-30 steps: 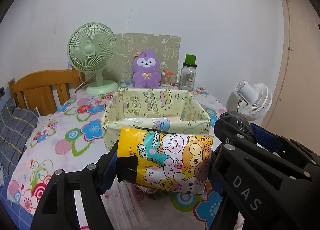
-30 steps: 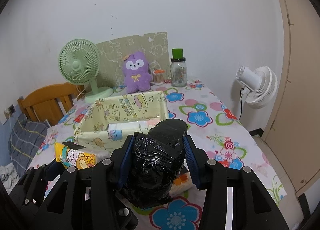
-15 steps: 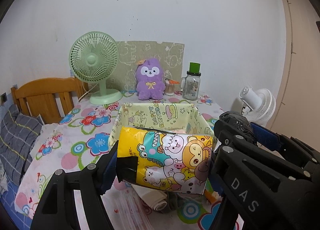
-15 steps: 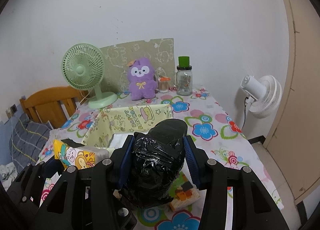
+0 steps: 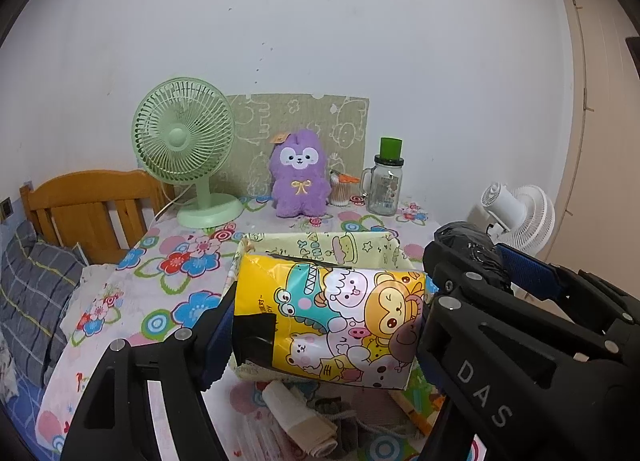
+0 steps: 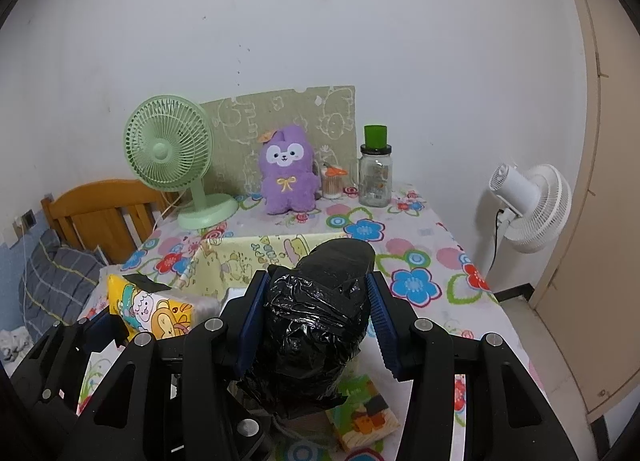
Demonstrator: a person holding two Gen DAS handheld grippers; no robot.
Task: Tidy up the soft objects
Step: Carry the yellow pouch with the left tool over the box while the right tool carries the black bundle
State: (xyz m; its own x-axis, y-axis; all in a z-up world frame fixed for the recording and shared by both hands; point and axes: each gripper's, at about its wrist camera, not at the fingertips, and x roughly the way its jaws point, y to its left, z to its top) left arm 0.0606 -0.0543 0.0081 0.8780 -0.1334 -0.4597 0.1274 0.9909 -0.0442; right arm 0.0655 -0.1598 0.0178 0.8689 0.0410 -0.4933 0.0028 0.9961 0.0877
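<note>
Carrying both soft items toward the yellow box (image 5: 320, 249): left tongs (image 5: 324, 321) clamp the cartoon tissue pack (image 5: 332, 321), right tongs (image 6: 312, 309) grip the black bundle (image 6: 316, 313). Next, lowering each inside.

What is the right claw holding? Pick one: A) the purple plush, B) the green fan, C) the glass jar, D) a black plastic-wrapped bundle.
D: the right claw has its blue pads pressed on both sides of the black bundle, while the plush, jar and fan stand at the back of the table.
</note>
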